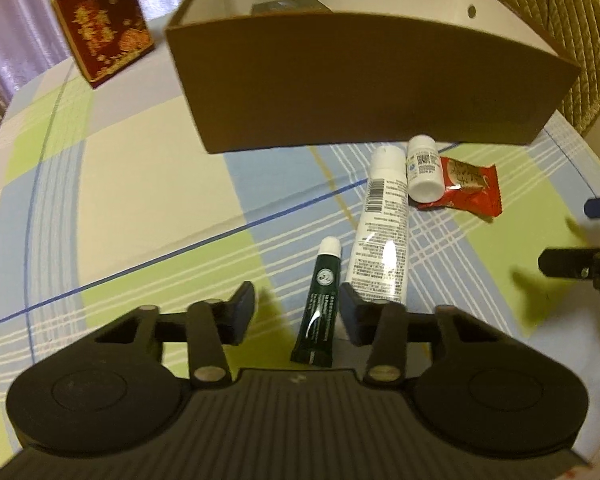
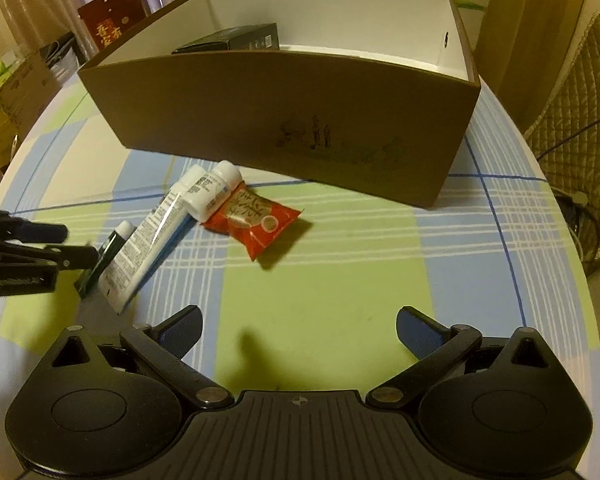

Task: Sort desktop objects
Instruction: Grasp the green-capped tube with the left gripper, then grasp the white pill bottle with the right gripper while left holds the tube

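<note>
We see our right hand-held gripper (image 2: pixel 299 334) wide open over the checked worktop (image 2: pixel 340 280). A red snack packet (image 2: pixel 256 222), a white bottle (image 2: pixel 212 196) and two tubes lie near the big brown box (image 2: pixel 284 120).

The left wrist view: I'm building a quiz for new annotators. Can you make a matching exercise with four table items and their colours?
Things:
1. small tube
2. large tube
3. snack packet
4. storage box

Colours:
A. brown outside, white inside
B. red
C. dark green with white cap
D. white with black print

Pairs: 1-C, 2-D, 3-B, 4-A
</note>
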The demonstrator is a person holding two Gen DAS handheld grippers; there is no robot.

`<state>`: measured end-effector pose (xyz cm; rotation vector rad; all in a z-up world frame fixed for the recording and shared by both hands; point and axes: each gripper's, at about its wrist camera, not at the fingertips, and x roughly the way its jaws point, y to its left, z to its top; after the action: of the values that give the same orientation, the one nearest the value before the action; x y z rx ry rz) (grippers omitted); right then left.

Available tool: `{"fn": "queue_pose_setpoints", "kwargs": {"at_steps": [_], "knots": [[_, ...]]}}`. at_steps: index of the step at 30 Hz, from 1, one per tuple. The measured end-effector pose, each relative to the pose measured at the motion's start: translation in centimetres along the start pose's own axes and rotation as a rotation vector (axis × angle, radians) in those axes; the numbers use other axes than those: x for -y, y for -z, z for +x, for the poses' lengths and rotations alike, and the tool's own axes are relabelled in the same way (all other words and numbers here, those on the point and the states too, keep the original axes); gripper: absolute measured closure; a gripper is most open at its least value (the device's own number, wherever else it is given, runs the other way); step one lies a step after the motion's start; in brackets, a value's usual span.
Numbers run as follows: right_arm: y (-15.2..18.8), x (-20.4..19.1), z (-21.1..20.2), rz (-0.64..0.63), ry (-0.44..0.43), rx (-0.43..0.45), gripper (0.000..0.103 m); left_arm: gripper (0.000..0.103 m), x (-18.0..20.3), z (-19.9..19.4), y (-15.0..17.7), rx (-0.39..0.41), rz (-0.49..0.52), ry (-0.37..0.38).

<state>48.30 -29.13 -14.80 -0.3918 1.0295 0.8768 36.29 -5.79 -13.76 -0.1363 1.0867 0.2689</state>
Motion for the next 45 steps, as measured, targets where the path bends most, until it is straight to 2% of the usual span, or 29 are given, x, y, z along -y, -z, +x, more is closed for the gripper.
{"fn": "queue_pose_setpoints", "kwargs": {"at_steps": [2,6,8,9,16,19,26,31,36,40,45], "knots": [[-0.3,0.0,0.0,0.005,-0.003,0.016,0.002,0.069,0.2,0.6,0.0,-0.002,0.017,0.001],[-1.2,-0.3,0.1,0.001,-0.02,0.056,0.003,0.081,0.1,1.7,-0.1,-0.012,0.014,0.02],[-1.7,-0.7,0.2,-0.01,-0.034,0.081,0.006,0.086,-0.1,1.9,-0.2,0.004,0.002,0.024],[-2.0,-0.9,0.4,-0.018,-0.045,0.09,0.011,0.089,-0.4,2.0,-0.4,0.006,-0.007,0.019],[-4.0,-2.6,2.1,-0.072,-0.094,0.112,0.031,0.089,-4.3,2.3,-0.7,-0.003,-0.133,-0.065],[-4.8,-3.2,3.2,-0.096,-0.136,0.117,0.033,0.088,-5.7,2.0,-0.2,-0.006,-0.173,-0.065],[-5.2,-4.2,5.5,-0.386,-0.201,0.134,0.034,0.089,-6.8,1.5,0.3,-0.008,-0.198,-0.054],[-5.4,-3.5,6.7,-0.514,-0.233,0.114,0.043,0.089,-6.8,1.5,0.3,-0.009,-0.2,-0.053],[-5.6,-3.9,7.5,-0.577,-0.289,0.122,0.054,0.089,-6.7,1.3,0.5,-0.014,-0.193,-0.056],[-5.3,-4.5,7.4,-0.59,-0.269,0.129,0.055,0.089,-6.8,1.2,0.6,-0.023,-0.191,-0.057],[-4.5,-4.2,5.4,-0.507,-0.248,0.16,0.055,0.089,-6.3,0.9,1.2,-0.026,-0.186,-0.053]]}}
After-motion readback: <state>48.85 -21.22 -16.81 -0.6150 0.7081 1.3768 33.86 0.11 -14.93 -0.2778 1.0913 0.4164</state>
